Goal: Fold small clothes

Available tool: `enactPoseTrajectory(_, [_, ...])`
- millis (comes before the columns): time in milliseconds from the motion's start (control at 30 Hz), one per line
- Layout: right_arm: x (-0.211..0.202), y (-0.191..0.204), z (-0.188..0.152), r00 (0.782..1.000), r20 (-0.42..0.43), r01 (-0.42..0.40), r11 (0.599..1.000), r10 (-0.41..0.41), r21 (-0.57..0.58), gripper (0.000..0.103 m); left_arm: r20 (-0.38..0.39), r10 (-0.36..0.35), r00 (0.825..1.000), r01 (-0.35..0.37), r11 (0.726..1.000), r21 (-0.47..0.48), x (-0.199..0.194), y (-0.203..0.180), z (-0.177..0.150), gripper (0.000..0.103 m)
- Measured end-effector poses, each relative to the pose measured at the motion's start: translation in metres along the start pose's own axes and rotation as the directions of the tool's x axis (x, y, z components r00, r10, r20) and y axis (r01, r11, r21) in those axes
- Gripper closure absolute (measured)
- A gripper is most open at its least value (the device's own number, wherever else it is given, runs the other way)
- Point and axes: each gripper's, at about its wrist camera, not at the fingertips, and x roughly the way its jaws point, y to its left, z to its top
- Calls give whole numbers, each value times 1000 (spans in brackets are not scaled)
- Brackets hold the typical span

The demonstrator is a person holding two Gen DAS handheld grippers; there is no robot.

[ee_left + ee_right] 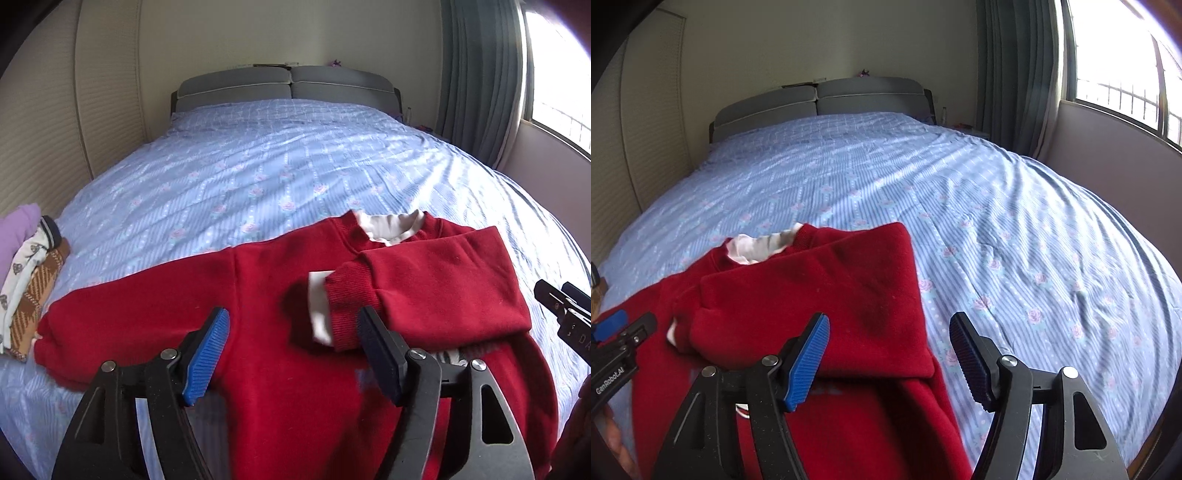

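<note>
Well, red sweater (280, 295) soft, floppy, light; grab left sleeve cuff (48, 336); left gripper (295, 332) & right gripper (890, 339) both released, empty.

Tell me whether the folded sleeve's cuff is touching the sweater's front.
Touching. In the left wrist view the folded sleeve's cuff lies flat on the red sweater chest, no gap showing.

A home bedroom: made bed (280, 177), padded headboard (288, 86), curtained window (1115, 62).
</note>
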Motion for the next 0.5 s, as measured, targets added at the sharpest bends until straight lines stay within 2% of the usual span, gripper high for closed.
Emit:
enactPoseTrajectory(200, [-27,57,-1,996,21,-86,995,87,-42,35,-5,117,993,-117,987,-106,-20,86,-15,29])
enactPoseTrajectory(433, [-50,141,-11,984,25,-173,980,177,-102,35,-23,177,984,-177,954,-242,-35,188,-33,29])
enactPoseTrajectory(500, [-53,165,-15,979,20,-199,973,202,-113,35,-17,195,981,-193,948,-253,-39,210,-38,29])
